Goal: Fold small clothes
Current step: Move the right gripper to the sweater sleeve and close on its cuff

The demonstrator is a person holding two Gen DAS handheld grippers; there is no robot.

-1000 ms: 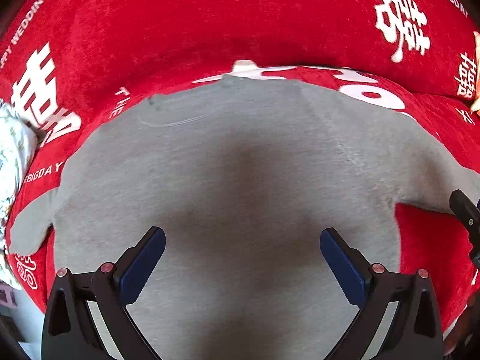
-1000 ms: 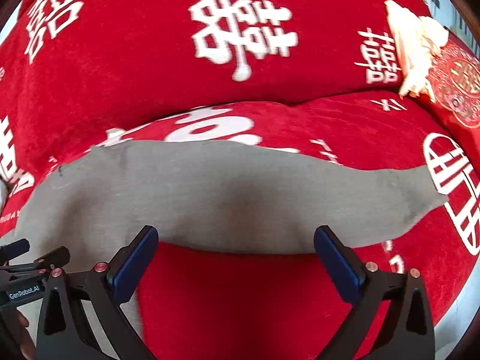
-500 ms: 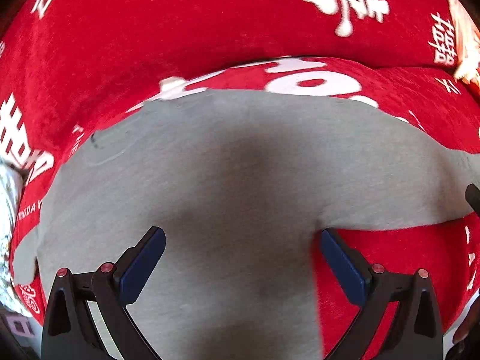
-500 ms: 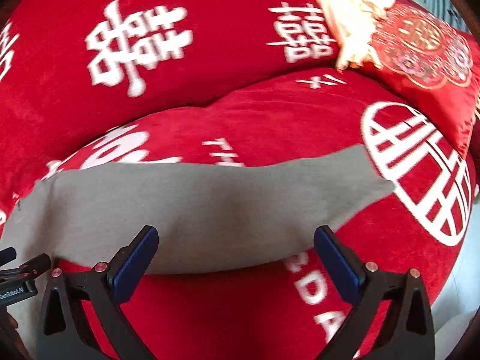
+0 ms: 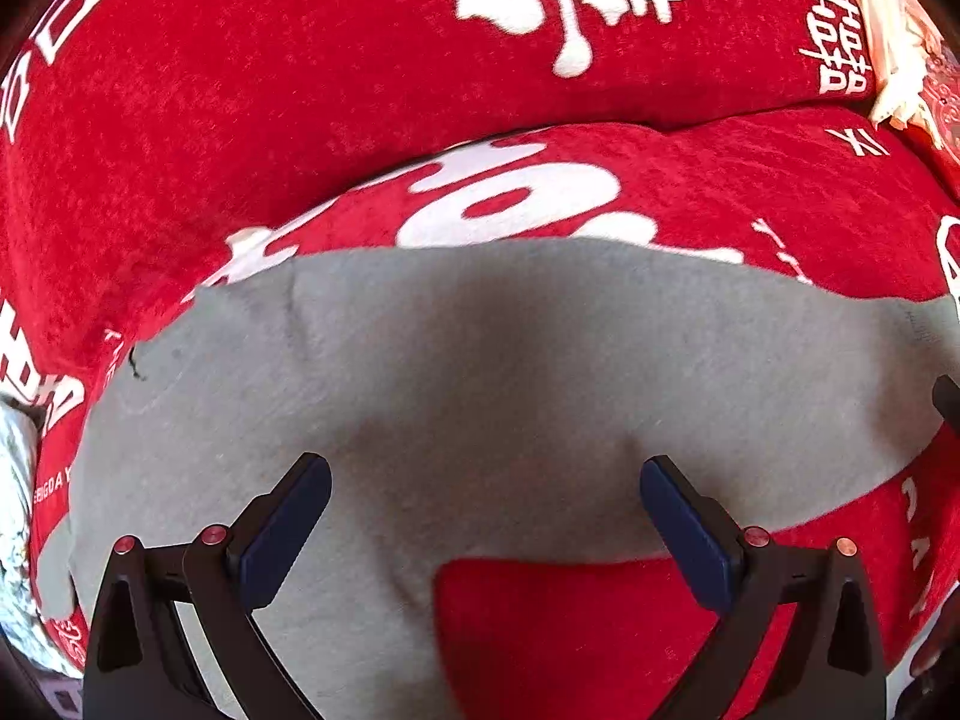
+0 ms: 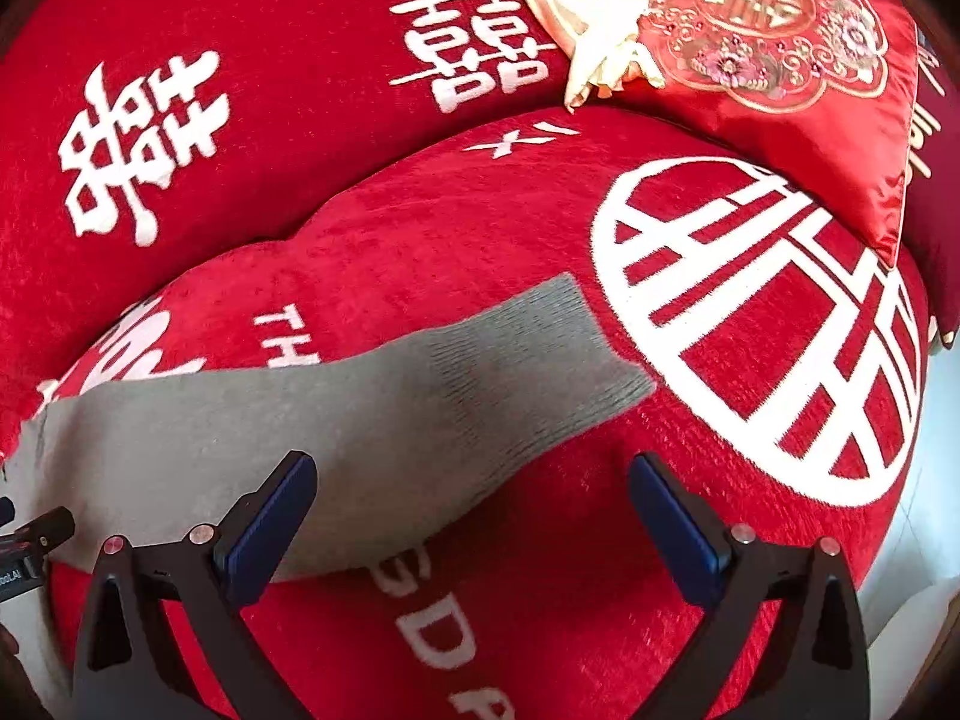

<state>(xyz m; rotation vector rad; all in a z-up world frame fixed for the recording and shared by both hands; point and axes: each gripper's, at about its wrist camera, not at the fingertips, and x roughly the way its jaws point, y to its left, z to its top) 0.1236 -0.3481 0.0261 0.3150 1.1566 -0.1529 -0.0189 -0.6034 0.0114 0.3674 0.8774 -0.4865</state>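
A grey knit sweater (image 5: pixel 480 372) lies flat on a red sofa seat. Its right sleeve (image 6: pixel 372 408) stretches out to the right and ends in a ribbed cuff (image 6: pixel 540 354). My left gripper (image 5: pixel 483 516) is open and empty, hovering over the armpit where the sleeve meets the body. My right gripper (image 6: pixel 471 510) is open and empty, above the sleeve's lower edge, with its left finger (image 6: pixel 270 516) over the grey cloth. The sweater's lower part is hidden below both views.
The red sofa cover (image 6: pixel 600 540) has white characters and lettering. A red embroidered cushion (image 6: pixel 780 78) and a cream cloth (image 6: pixel 576 6) lie at the back right. The sofa backrest (image 5: pixel 360 60) rises behind. A patterned fabric (image 5: pixel 15 480) shows at the far left.
Both grippers have moved to the right along the sweater: the left from over the body to the armpit, the right out along the sleeve toward the cuff. Both stayed open.
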